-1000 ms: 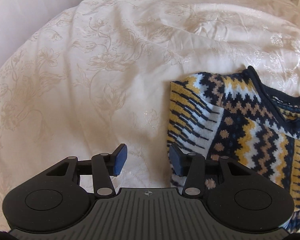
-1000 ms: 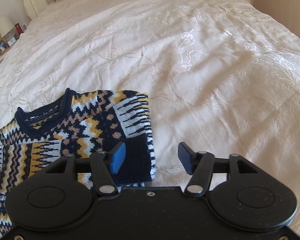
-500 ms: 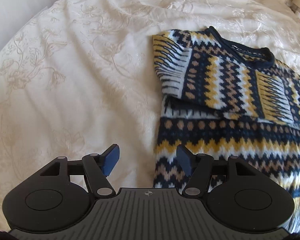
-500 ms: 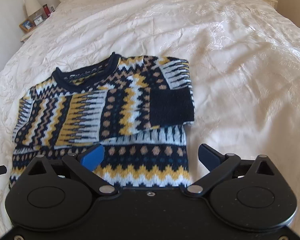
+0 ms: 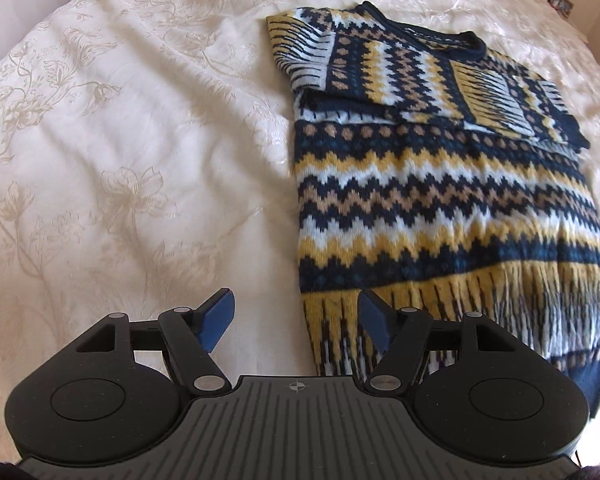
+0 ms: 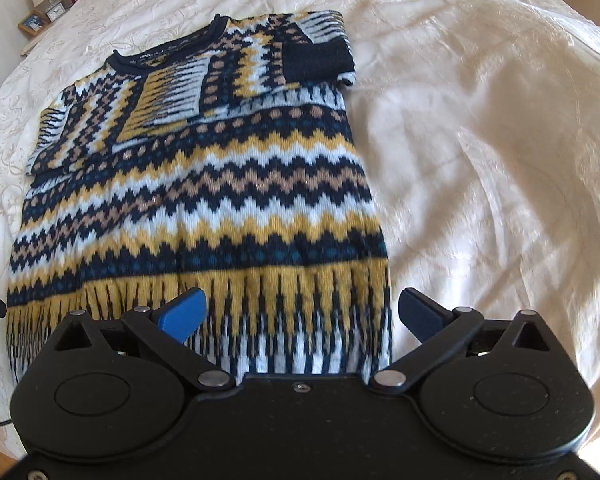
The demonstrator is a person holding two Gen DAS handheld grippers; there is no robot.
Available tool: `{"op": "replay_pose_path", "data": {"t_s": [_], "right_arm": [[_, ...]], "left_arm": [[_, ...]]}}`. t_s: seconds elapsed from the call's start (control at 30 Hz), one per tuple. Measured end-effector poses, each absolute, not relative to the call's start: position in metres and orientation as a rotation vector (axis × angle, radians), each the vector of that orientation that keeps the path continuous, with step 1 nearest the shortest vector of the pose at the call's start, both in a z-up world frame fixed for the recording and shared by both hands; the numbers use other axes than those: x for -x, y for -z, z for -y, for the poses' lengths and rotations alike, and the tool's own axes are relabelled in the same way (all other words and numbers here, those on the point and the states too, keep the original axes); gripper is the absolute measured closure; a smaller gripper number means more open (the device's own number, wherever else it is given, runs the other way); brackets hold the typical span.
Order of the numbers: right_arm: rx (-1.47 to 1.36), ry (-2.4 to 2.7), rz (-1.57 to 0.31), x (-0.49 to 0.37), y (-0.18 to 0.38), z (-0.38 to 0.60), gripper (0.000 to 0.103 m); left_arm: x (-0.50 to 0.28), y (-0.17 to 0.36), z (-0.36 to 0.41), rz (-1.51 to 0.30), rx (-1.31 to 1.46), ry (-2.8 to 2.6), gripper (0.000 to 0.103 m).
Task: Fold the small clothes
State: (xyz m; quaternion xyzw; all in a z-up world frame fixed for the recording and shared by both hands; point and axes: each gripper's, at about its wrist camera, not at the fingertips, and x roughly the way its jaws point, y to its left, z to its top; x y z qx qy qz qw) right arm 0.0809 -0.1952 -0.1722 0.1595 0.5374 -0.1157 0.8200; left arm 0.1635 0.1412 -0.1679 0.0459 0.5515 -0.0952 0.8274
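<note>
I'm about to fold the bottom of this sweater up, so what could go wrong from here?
1. The left gripper straddles the sweater side edge, so it may pinch the bedspread too.
2. The sleeves lie loosely folded across the chest; lifting the hem could shift them.
3. The thick knit may let only the top layer get grabbed.

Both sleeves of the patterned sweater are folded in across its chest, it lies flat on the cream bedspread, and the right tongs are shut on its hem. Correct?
Not quite. In the right wrist view the right tongs are open above the sweater hem, gripping nothing. The rest holds.
</note>
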Motion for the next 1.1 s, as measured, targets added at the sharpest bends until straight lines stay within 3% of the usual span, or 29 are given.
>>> {"op": "replay_pose_path", "data": {"t_s": [0.57, 1.1], "right_arm": [[-0.335, 0.085, -1.199, -0.015, 0.215, 0.201, 0.001], [-0.301, 0.035, -1.163, -0.007, 0.229, 0.196, 0.0]], "left_arm": [[-0.061, 0.187, -0.117, -1.176, -0.09, 0.148, 0.036], [-0.044, 0.204, -0.104, -1.135, -0.114, 0.149, 0.036]]}}
